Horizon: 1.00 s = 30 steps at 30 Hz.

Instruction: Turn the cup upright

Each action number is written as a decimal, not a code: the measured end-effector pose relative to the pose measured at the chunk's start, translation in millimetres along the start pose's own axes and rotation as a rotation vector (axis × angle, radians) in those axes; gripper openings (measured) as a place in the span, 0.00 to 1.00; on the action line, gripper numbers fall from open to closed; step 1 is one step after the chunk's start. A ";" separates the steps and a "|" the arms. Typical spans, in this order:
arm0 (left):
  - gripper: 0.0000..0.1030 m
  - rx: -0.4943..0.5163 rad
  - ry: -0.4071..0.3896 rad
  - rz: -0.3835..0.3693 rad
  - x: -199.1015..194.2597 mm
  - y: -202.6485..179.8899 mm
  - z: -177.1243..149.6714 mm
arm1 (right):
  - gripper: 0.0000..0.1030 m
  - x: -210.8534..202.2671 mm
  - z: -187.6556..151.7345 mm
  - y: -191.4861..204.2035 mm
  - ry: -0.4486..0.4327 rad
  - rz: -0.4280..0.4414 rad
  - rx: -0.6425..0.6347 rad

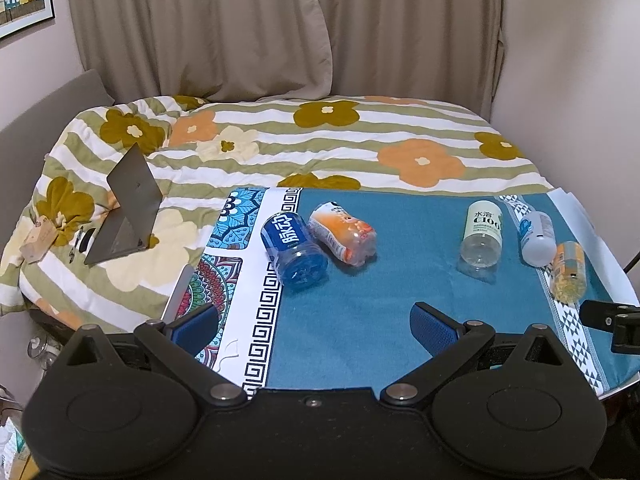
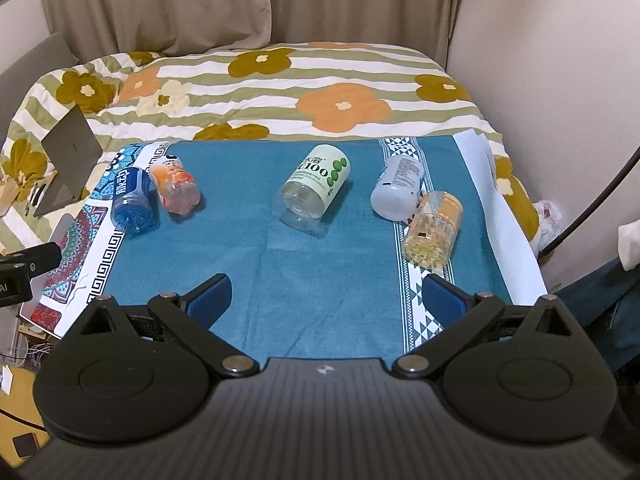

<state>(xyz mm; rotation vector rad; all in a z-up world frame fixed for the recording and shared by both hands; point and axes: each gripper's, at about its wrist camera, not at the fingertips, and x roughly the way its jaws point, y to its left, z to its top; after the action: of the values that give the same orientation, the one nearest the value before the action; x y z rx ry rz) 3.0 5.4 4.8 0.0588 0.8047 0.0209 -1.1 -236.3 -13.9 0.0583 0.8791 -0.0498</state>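
The left hand-held gripper (image 1: pixel 314 322) and the right hand-held gripper (image 2: pixel 326 294) both hang with jaws spread wide and empty above the near edge of the teal cloth (image 2: pixel 256 280) on the bench. Five bottles lie on their sides there: blue bottle (image 1: pixel 293 251) touching orange bottle (image 1: pixel 343 234), green-label bottle (image 2: pixel 316 190) alone mid-cloth, white bottle (image 2: pixel 396 187) touching yellow bottle (image 2: pixel 434 228). Their caps point away, hidden.
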 end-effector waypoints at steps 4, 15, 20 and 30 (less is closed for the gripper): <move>1.00 0.007 -0.002 0.003 -1.5 -1.6 -0.8 | 1.00 -0.7 -0.8 0.7 -0.002 0.002 0.000; 1.00 0.007 -0.007 -0.002 -3.3 -2.4 -0.5 | 1.00 -1.8 -0.2 1.4 -0.003 0.018 0.010; 1.00 -0.015 0.012 -0.003 0.9 0.5 0.9 | 1.00 -0.2 1.9 3.1 -0.004 0.035 0.003; 1.00 -0.094 0.087 0.034 32.5 24.4 9.8 | 1.00 32.4 42.5 19.5 -0.009 0.148 -0.119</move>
<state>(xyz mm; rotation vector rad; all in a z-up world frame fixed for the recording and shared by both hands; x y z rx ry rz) 32.7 30.7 -10.3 -0.0179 0.8885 0.0938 53.5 -220.6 -11.3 0.0114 0.8646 0.1404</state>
